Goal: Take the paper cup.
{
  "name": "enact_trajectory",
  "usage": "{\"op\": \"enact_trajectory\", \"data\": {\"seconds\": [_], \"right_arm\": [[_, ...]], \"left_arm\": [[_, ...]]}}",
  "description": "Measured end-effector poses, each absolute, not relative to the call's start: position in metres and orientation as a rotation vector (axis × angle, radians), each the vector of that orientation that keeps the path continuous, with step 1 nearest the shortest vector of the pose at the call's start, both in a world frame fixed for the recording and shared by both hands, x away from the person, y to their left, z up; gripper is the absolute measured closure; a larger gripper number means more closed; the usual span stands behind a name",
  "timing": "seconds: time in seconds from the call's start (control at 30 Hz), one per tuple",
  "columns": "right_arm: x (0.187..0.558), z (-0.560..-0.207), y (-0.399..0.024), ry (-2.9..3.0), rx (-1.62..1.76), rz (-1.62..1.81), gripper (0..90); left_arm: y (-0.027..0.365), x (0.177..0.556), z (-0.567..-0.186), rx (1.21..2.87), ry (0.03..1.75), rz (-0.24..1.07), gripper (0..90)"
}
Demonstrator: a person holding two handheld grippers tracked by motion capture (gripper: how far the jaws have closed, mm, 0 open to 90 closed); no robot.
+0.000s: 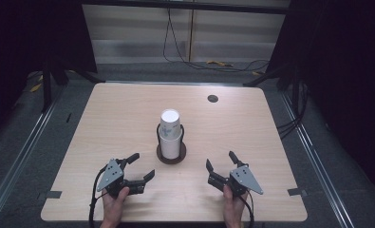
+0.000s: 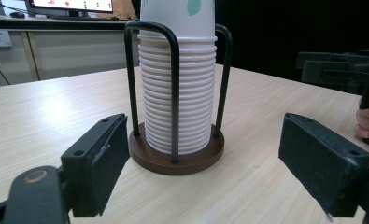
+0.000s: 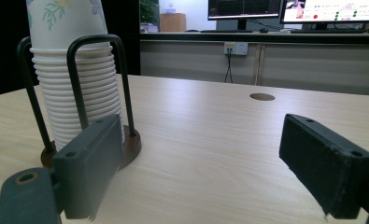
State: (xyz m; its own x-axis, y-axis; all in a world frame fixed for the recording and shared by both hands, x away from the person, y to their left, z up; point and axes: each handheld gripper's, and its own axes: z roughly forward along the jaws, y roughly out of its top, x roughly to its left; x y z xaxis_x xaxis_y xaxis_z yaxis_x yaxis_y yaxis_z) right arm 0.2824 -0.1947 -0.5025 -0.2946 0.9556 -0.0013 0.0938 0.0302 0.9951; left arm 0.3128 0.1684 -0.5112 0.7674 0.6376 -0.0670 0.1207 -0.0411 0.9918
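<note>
Pale wooden surface [image 1: 128, 114], dark surrounds; high view: stack of paper cups [image 1: 170, 133] stands mid-surface in a black wire holder [image 1: 171, 153]; left tool [image 1: 138, 167] and right tool [image 1: 220, 167] sit near it on either side, both wide open, holding nothing. Left gripper view: stack [image 2: 178, 93] straight ahead between open jaws. Right gripper view: stack [image 3: 72, 79] off to the left. Risk, as judged: nested cups may lift together, or a sideways pull may drag the holder.
</note>
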Motion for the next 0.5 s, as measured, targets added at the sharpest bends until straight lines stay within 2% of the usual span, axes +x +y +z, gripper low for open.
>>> {"op": "enact_trajectory", "data": {"seconds": [0.5], "right_arm": [[0.2844,-0.5014,-0.1981,1.578,1.117,1.411,13.8]], "left_arm": [[0.1685,0.3148,-0.5111,1.578,0.651,0.445,16.1]]}}
